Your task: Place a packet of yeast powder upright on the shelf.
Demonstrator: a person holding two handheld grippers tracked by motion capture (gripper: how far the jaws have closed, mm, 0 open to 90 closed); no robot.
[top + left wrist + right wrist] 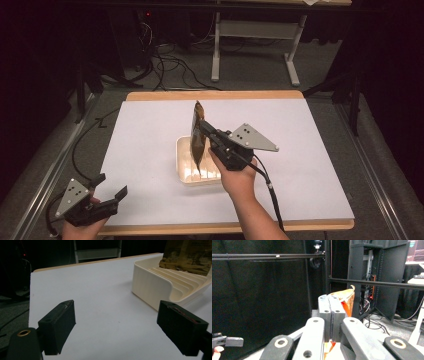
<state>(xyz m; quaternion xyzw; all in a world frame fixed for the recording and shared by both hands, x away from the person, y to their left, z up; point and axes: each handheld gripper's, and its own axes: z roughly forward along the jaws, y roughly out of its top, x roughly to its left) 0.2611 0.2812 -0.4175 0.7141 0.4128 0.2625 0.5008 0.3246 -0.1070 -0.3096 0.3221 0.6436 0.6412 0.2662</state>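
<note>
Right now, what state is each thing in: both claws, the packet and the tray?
Left claw: open, empty, low over the table's near left corner.
Right claw: shut on the packet.
Packet: held upright, its lower end down in the tray.
Tray: flat on the table, ridged inside, holding nothing else that I can see.
Table: white top, bare around the tray.

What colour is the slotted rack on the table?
Cream, clearest in the left gripper view: slotted rack.
</note>
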